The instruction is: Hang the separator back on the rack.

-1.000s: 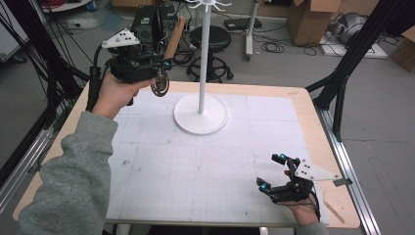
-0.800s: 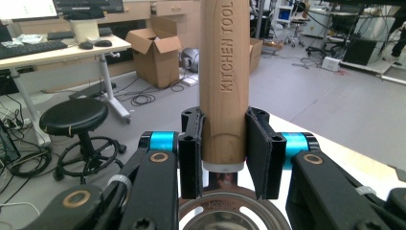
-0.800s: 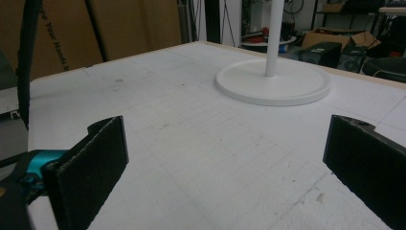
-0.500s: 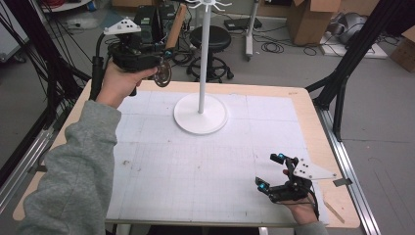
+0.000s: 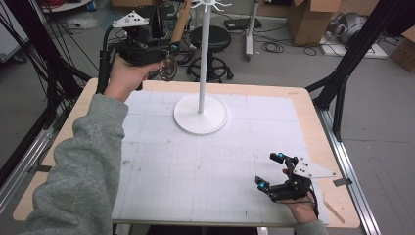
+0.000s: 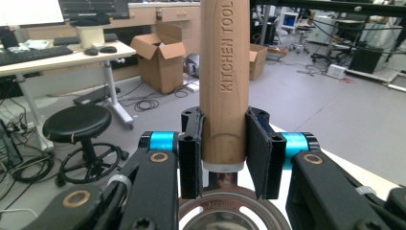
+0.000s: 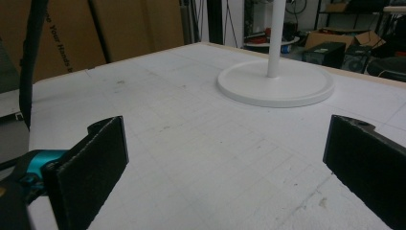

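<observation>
Left gripper (image 5: 169, 48) is clamped on the wooden-handled kitchen tool (image 6: 224, 72) up left of the white stand (image 5: 200, 115), right gripper (image 5: 273, 171) sits wide open nearby, so a sloppy swing could probably knock that stand's pole.

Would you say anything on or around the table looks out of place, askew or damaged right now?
Nothing stands out. The white stand sits upright on the mat. The left gripper holds a wooden-handled tool squarely between its jaws, up near the stand's pole. The right gripper rests open at the mat's near right corner. No spill or damage shows.
</observation>
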Action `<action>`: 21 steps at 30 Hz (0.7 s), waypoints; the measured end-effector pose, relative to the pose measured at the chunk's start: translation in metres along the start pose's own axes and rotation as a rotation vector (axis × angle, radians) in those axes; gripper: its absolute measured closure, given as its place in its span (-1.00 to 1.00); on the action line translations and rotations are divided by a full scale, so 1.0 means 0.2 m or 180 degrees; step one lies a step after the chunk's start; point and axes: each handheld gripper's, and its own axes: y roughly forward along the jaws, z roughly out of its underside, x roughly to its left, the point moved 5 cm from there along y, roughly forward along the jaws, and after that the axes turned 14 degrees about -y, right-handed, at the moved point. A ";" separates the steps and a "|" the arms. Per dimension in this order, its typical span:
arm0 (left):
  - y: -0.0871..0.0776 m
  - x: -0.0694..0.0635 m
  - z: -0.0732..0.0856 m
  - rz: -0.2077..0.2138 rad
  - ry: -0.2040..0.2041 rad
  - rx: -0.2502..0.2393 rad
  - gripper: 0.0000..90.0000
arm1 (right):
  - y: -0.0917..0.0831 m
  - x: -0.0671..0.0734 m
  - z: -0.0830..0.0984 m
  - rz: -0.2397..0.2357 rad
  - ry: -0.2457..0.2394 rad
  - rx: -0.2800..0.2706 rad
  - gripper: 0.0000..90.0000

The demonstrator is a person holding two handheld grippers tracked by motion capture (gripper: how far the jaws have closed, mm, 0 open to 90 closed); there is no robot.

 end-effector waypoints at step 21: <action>0.10 0.01 0.03 0.0016 -0.0043 0.0044 0.52 | -0.01 -0.01 0.00 0.0008 0.0022 -0.0007 -0.98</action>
